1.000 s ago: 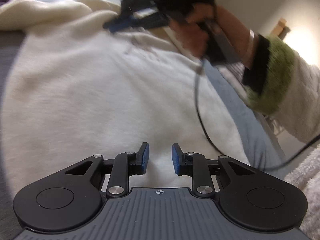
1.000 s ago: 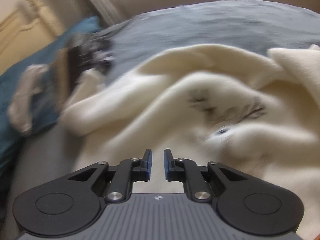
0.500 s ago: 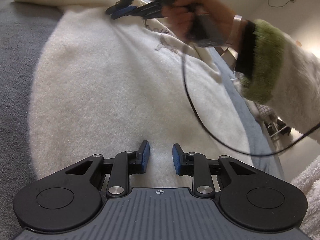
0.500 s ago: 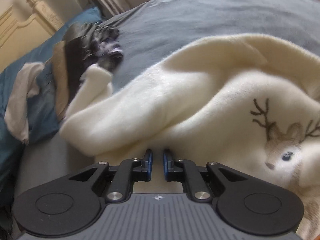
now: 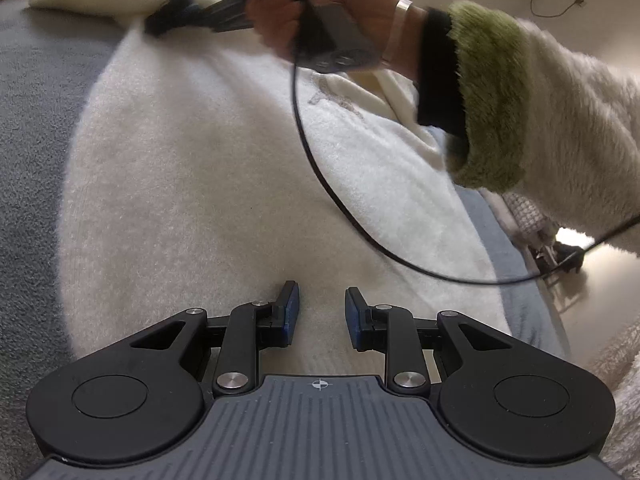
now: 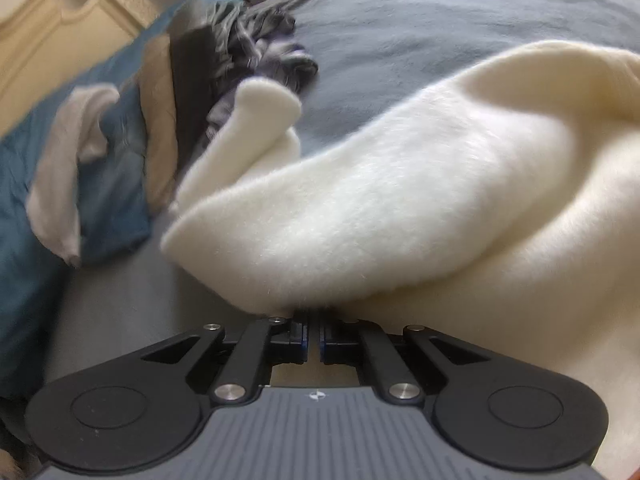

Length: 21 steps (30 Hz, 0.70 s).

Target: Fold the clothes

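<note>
Right tool (image 6: 314, 330): jaws have just been closing and now stand nearly together, pads pinching the near edge of a cream fleece (image 6: 400, 200) fold that bulges right over the fingertips. In the left wrist view the same tool (image 5: 160, 28) is blurred at the fleece's far corner, gripped by the right hand (image 5: 320, 12); green cuff (image 5: 488, 92) and fuzzy white sleeve behind it, black cable (image 5: 320, 168) looping down from the handle.

Left tool (image 5: 318, 312): jaws part open, a clear gap between the blue pads, nothing between them but fleece (image 5: 200, 160) lying beneath. Whether the tips touch the pile, can't tell.

Fleece spread flat on the bed (image 5: 32, 120), directly ahead of and under the left tool, running up to the right tool. Faint embroidery (image 5: 332, 96) shows just below the right hand. Ahead of the right tool a sleeve end (image 6: 260, 108) sticks up from the bunched fold.

Beyond that, left of the right tool: dark crumpled clothes (image 6: 256, 48), a teal pillow (image 6: 112, 184) with a pale garment (image 6: 60, 184) draped on it, cream headboard (image 6: 52, 32) behind. Grey blanket (image 6: 440, 12) covers the bed ahead.
</note>
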Each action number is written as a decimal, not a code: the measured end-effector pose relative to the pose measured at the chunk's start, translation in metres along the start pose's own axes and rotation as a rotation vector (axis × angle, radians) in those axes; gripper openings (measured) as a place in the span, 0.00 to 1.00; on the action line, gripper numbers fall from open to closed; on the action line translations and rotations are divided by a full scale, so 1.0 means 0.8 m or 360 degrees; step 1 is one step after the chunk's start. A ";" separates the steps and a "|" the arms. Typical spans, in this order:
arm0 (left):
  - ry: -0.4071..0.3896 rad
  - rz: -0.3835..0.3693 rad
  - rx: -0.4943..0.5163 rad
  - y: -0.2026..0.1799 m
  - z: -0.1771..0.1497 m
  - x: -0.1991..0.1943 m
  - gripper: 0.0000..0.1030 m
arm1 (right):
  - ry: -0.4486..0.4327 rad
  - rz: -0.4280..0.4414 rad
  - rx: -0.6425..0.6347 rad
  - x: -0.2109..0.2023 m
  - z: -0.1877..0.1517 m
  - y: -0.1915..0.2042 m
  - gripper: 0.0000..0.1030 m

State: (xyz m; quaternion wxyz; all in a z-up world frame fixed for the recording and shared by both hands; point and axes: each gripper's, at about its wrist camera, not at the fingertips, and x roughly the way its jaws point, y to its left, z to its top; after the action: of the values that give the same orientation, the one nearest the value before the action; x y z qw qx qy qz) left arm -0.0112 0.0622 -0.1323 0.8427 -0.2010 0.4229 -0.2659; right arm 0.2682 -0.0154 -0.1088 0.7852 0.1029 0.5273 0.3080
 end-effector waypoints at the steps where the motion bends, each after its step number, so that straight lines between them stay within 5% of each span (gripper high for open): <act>1: 0.0000 0.0003 0.0000 0.000 -0.002 -0.003 0.25 | -0.0044 0.0033 0.0012 -0.016 -0.003 -0.005 0.07; 8: -0.0017 0.0008 -0.0026 0.000 -0.006 -0.009 0.25 | -0.0427 0.0309 0.0398 -0.210 -0.044 -0.104 0.14; 13: 0.0008 0.0008 -0.0092 0.006 -0.001 -0.014 0.25 | -0.0727 0.0273 0.0706 -0.373 -0.097 -0.200 0.20; 17: 0.0039 0.0040 -0.0119 0.004 0.004 -0.011 0.25 | -0.0646 0.0078 0.0835 -0.415 -0.160 -0.249 0.21; 21: 0.0084 0.0086 -0.0132 -0.002 0.010 -0.007 0.25 | -0.0532 -0.0033 0.0896 -0.383 -0.194 -0.284 0.21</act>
State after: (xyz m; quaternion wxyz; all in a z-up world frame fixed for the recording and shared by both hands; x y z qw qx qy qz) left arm -0.0080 0.0650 -0.1238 0.8290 -0.2172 0.4609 -0.2305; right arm 0.1375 -0.4017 -0.0505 0.8047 0.3597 0.4564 0.1211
